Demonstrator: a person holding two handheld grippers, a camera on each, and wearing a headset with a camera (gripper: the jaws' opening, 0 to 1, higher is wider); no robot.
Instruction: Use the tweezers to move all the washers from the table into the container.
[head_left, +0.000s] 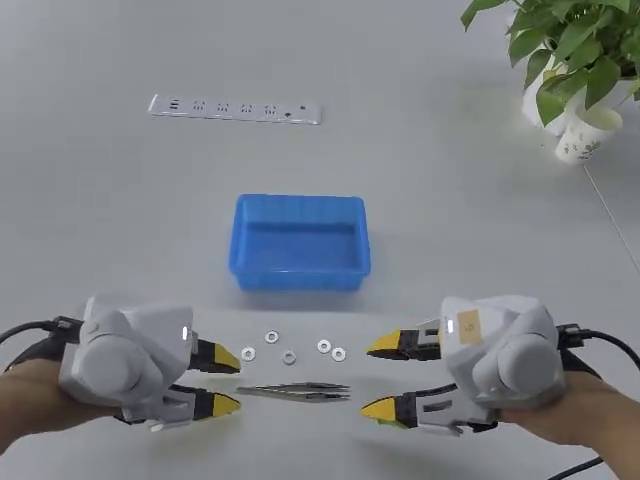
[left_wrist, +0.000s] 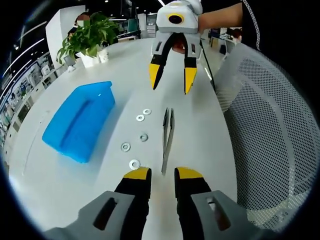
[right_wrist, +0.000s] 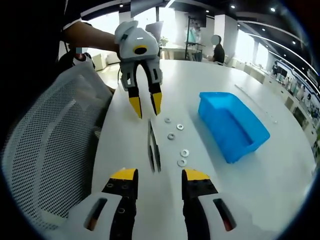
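Head view: tweezers between left gripper and right gripper, jaws open.
We judge the tweezers springy, slippery: pinch mid-arms.

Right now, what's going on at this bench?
A person holds a gripper in each hand. The left gripper and right gripper are both open and face each other across the tweezers, which lie flat on the table with nothing gripping them. Five washers sit loose between the tweezers and the blue container. No washers are visible inside it, so the transfer has not begun.
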